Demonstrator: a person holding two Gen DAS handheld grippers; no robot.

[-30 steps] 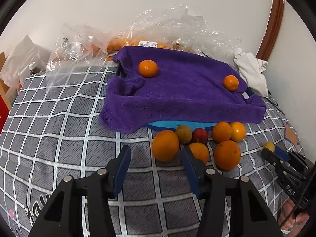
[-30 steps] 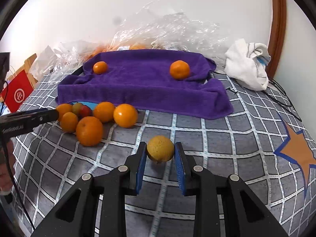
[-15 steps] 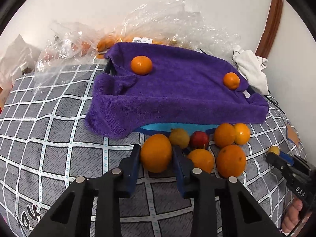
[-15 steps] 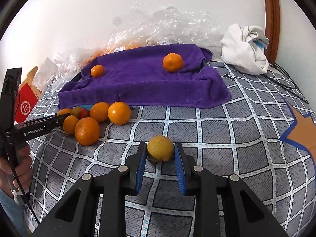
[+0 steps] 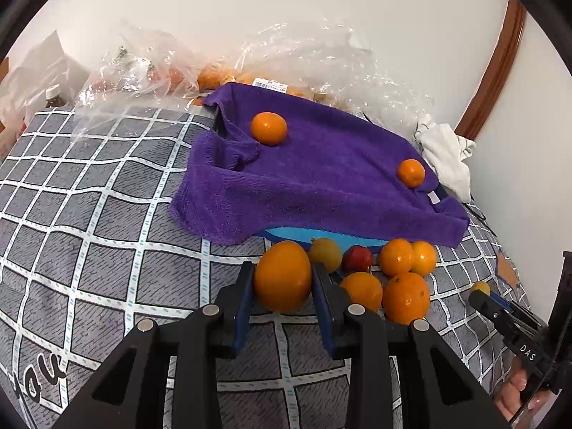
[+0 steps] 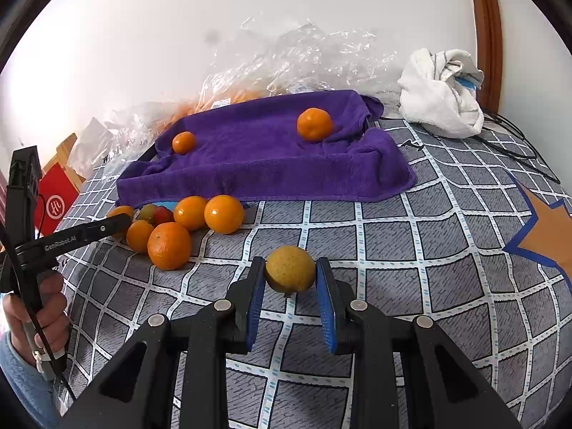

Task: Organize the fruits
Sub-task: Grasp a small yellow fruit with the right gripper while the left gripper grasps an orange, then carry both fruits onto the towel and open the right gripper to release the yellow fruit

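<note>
My left gripper (image 5: 282, 279) is shut on a large orange (image 5: 282, 280) at the left end of a cluster of fruit: several oranges (image 5: 405, 296), a yellowish fruit (image 5: 326, 254) and a small red fruit (image 5: 357, 258) on the checked bedcover. My right gripper (image 6: 290, 271) is shut on a yellow lemon-like fruit (image 6: 290, 268) and holds it apart from the cluster (image 6: 169, 245). A purple towel (image 5: 321, 178) lies over a blue tray, with two small oranges (image 5: 269, 128) (image 5: 411, 172) on it. The right gripper also shows in the left wrist view (image 5: 481, 295).
Crumpled clear plastic bags (image 5: 150, 71) holding more oranges lie behind the towel by the wall. A white cloth (image 6: 441, 93) sits at the back right, with black cables beside it. A red box (image 6: 55, 203) stands at the left edge.
My left gripper moved forward and closed on the large orange, which now sits a little higher. My right gripper kept its hold on the yellow fruit and tilted slightly.
</note>
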